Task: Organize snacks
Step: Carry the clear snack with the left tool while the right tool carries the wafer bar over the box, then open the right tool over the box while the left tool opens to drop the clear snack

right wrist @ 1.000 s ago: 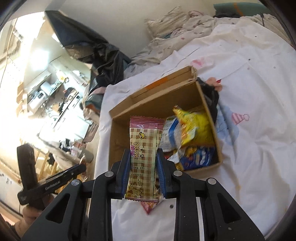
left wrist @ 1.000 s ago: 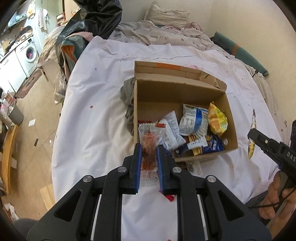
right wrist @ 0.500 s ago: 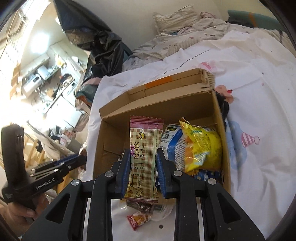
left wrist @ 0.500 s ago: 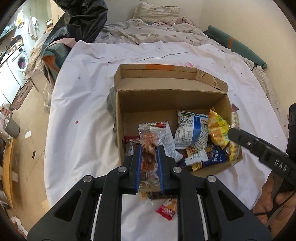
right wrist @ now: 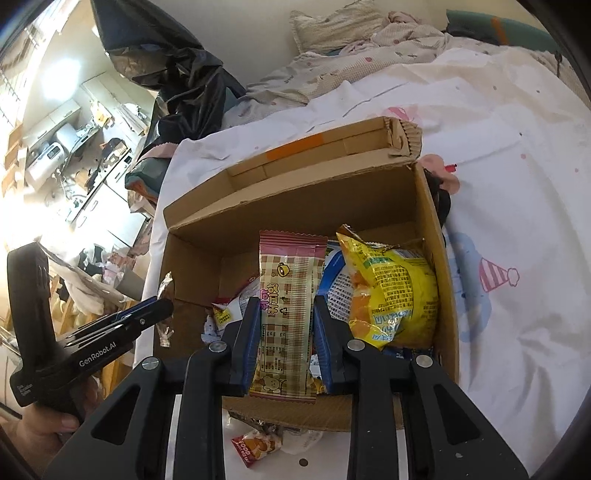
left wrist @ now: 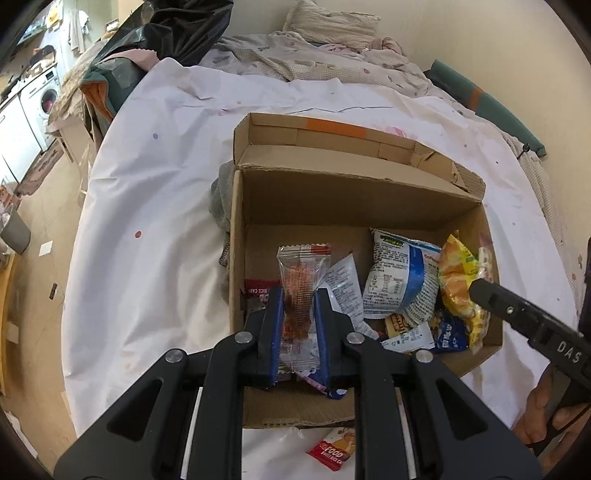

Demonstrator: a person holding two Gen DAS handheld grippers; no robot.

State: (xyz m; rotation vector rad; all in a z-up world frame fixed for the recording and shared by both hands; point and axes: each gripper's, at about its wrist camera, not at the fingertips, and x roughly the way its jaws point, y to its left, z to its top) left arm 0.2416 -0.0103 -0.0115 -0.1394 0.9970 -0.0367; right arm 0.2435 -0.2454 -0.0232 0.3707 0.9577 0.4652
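Left gripper (left wrist: pixel 298 314) jaws pinch a clear packet (left wrist: pixel 301 280), right gripper (right wrist: pixel 283 332) jaws a checked bar (right wrist: pixel 288 295); released short of the box's (left wrist: pixel 332 206) near wall, either could drop onto the bed (left wrist: pixel 147 221).

a bed (left wrist: pixel 155 229) covered with a white spotted sheet (right wrist: pixel 517 192) carries everything. an open cardboard box (left wrist: pixel 351 195) sits directly on the sheet, with a grey cloth (left wrist: pixel 219 199) tucked against its left wall. a small red snack packet (left wrist: pixel 330 448) lies on the sheet just before the box's near wall. crumpled bedding (left wrist: pixel 314 66) and a pillow (left wrist: pixel 332 26) lie at the far end.
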